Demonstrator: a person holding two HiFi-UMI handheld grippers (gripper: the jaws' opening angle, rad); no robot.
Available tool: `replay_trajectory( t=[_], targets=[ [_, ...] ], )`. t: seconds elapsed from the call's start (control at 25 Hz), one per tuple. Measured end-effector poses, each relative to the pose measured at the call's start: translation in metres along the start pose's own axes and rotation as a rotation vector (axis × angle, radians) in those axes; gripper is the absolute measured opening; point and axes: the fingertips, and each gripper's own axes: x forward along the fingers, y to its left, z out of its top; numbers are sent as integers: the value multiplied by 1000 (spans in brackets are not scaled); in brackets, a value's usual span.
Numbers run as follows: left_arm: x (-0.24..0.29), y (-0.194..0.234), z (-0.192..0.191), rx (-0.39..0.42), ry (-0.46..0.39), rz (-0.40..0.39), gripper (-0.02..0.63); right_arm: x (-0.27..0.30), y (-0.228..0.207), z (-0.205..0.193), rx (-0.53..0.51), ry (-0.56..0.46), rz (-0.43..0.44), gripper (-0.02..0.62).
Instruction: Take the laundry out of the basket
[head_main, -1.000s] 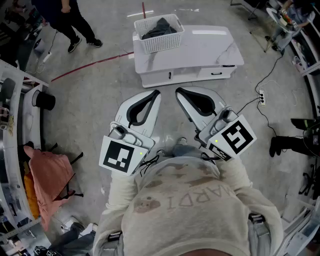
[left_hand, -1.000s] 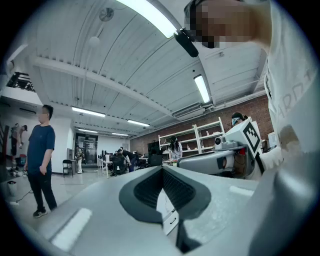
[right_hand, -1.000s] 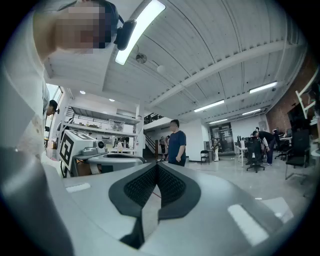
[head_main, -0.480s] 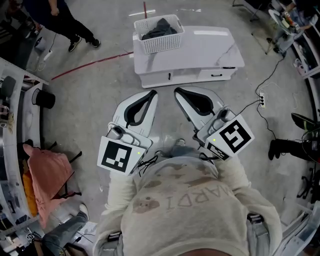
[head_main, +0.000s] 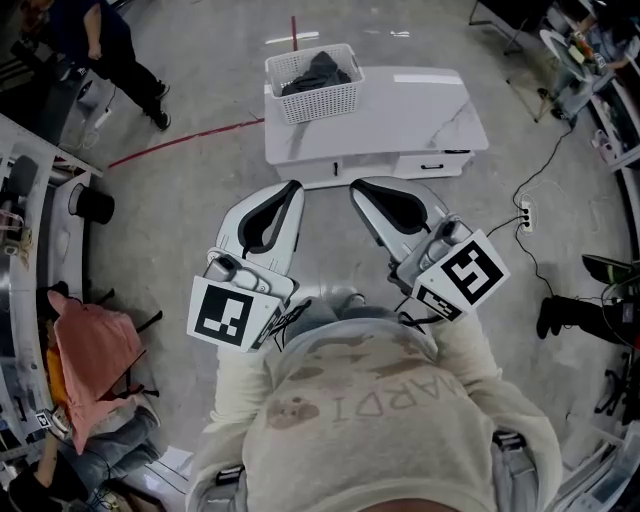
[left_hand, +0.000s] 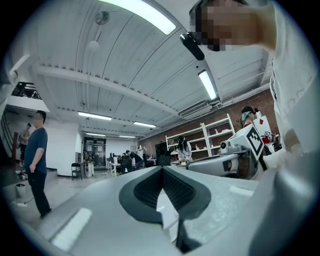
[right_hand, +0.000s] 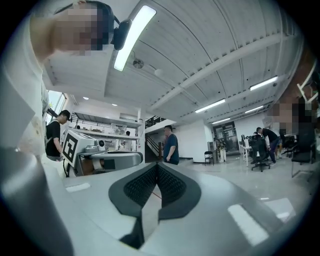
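Lying in basket (head_main: 316, 101), dark laundry (head_main: 318, 70)

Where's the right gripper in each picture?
Head view: right gripper, right of centre, jaws together.
Left gripper view: right gripper at middle right, with its marker cube.
Right gripper view: right gripper, its own shut jaws, bottom centre.
Shared landmark: the person's pale sweatshirt.
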Motion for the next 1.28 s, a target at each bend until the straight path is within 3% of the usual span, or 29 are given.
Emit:
replay_trajectory(
  t=[0.44, 0.76, 1.04, 1.28],
  targets=[
    [45, -2, -6, 15, 46, -26, 0, -13, -54, 1, 71, -57, -59, 29],
    [127, 10, -25, -2, 36, -109, 1, -13, -130, 1, 41, -50, -160, 29],
    [207, 42, -23, -7, 19, -145, 0, 17, -206, 13, 24, -31, -182, 29],
    [254, 89, -22, -17, -3, -117, 1, 63, -258, 21, 22, -25, -156, 29]
  ],
)
